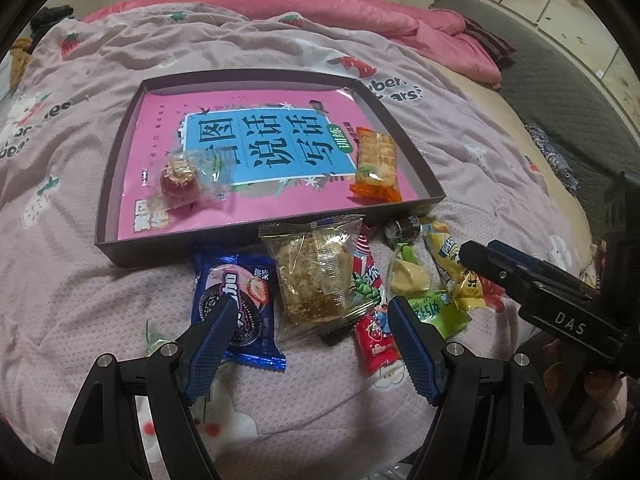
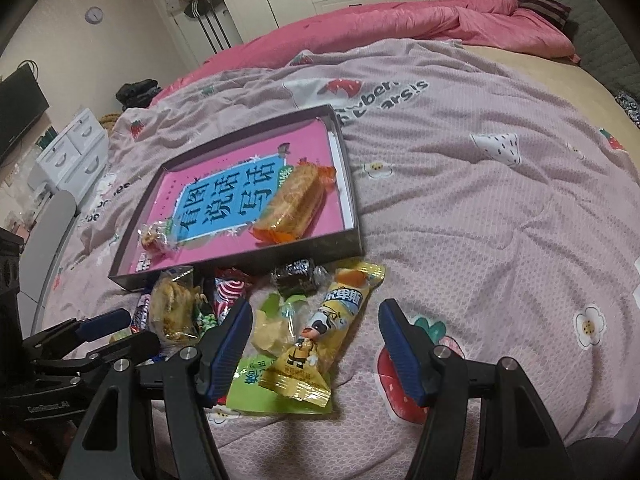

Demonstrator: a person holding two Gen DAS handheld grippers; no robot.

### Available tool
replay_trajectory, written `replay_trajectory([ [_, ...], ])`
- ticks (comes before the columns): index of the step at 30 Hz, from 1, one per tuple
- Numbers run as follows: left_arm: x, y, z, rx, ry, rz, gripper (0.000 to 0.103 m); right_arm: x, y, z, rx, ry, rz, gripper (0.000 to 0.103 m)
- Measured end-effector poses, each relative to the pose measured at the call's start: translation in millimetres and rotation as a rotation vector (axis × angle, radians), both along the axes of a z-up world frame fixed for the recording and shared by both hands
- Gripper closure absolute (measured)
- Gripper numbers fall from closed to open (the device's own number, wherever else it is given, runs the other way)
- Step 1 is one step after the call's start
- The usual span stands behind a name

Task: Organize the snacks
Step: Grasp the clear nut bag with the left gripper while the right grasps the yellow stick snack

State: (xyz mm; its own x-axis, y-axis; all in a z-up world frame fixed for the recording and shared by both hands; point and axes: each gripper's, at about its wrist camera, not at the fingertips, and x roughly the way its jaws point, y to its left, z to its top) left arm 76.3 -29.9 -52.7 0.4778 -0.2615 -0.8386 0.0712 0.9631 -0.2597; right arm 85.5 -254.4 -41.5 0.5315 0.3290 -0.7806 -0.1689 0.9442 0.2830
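Picking up the next snacks from the loose pile on the bed (image 2: 500, 208) looks like the step in hand, and both tools seem lined up for it. The left hand-held gripper (image 1: 310, 330) hangs spread over the clear-wrapped crumbly cake (image 1: 316, 276), nothing pinched, its fingers straddling the pack with the blue cookie pack (image 1: 236, 304) under the left finger. The right hand-held gripper (image 2: 314, 338) is likewise spread and empty, over the yellow tube snack (image 2: 316, 340). Good practice would be to close each across the narrow width of one pack only, clear of neighbouring wrappers, since the pile overlaps and a crinkly edge could drag a second piece along.

Counting: one shallow dark box (image 1: 120, 184) with a pink book (image 1: 160, 120) lining it; two snacks already inside, a round clear-wrapped sweet (image 1: 180, 180) and an orange-wrapped cracker bar (image 1: 376, 164). Outside, just beside the near wall, I count about eight more, though overlap makes that uncertain.
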Motion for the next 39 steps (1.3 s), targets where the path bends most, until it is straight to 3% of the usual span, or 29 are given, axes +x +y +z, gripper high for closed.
replay_trajectory([
  [10, 7.3, -0.6, -6.2, 0.003, 0.013, 0.006, 0.025, 10.3, 3.8, -20.5, -0.054, 0.051, -0.008, 0.038],
  [21, 16.7, -6.8, -10.1, -0.001, 0.011, -0.003, 0.027, 18.3, 2.5, -34.9, -0.091, 0.098, -0.015, 0.065],
  [31, 20.2, -10.0, -13.0, 0.011, 0.009, 0.008, 0.028, 24.8, 7.7, -42.9, -0.115, 0.114, 0.011, 0.082],
  [32, 20.5, -9.9, -13.5, 0.014, 0.009, 0.009, 0.029, 25.2, 7.7, -43.0, -0.113, 0.114, 0.013, 0.083],
  [34, 21.4, -9.2, -14.3, 0.023, 0.008, 0.016, 0.044, 25.4, 5.3, -42.3, -0.089, 0.115, 0.011, 0.084],
  [39, 25.6, -6.2, -17.1, 0.025, 0.018, 0.026, 0.051, 26.2, -1.9, -41.4, -0.040, 0.123, -0.006, 0.085],
])
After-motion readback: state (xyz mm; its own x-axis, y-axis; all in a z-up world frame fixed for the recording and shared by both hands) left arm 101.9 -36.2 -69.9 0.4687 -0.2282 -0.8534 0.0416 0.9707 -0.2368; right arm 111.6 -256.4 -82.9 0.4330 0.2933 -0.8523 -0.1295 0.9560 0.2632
